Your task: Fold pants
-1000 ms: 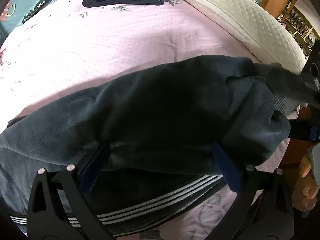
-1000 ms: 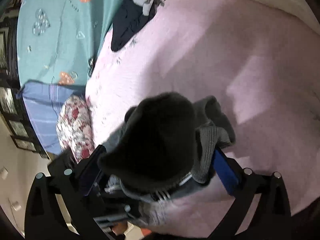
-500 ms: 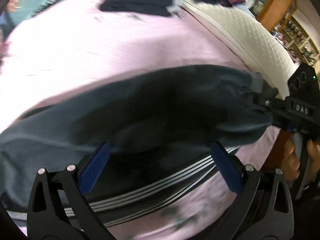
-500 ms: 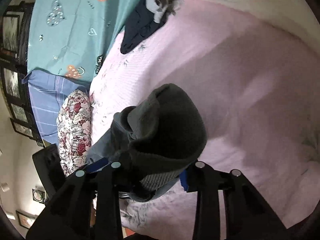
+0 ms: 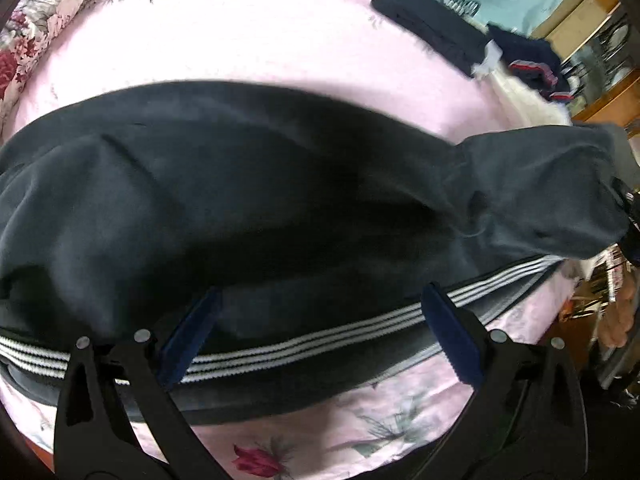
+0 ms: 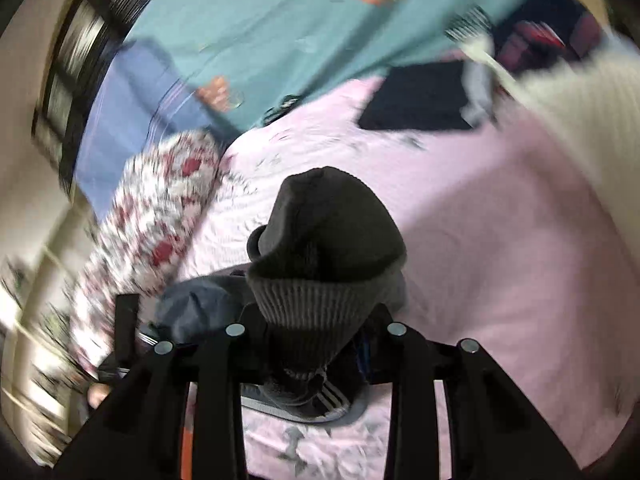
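Observation:
Dark navy pants with white side stripes lie across the pink bedspread. My left gripper hovers open at the striped near edge, its blue pads wide apart over the cloth. At the right, the pants' leg end is raised. In the right wrist view my right gripper is shut on the ribbed grey cuff, and cloth bulges up in front of it. Its pads are hidden by the fabric.
A folded dark garment lies at the far side of the bed. A floral pillow and a teal sheet border it, with a white quilted cushion on the right. A person's hand shows at the right edge.
My right gripper went from open around the cuff to shut on it and has swung with it raised. The left gripper stayed open while its view shifted toward the floral pillow.

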